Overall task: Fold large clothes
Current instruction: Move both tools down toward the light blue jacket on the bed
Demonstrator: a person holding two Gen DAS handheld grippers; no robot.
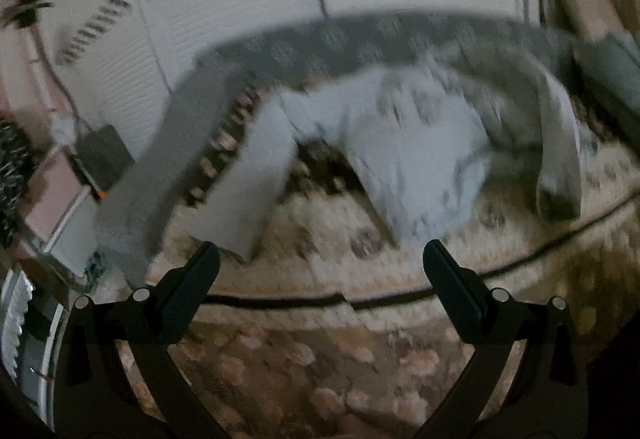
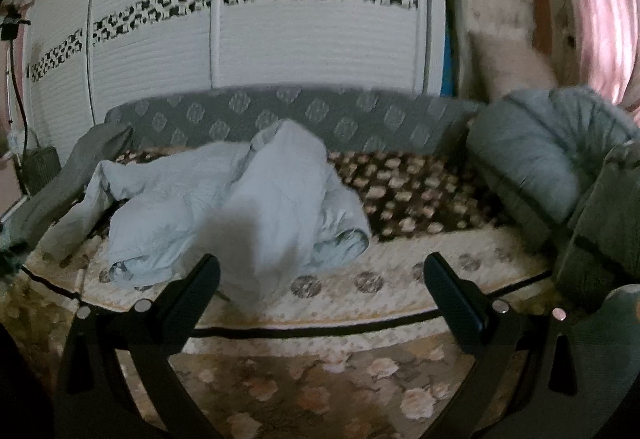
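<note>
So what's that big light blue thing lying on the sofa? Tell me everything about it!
The light blue garment looks like soft, wrinkly cloth. It is not folded: it lies crumpled in a heap on the sofa seat, humped up in the middle, with a long part like a sleeve or leg stretched out flat towards the sofa's front edge. It rests on the patterned cover. Neither gripper touches it; both are open and short of it.
</note>
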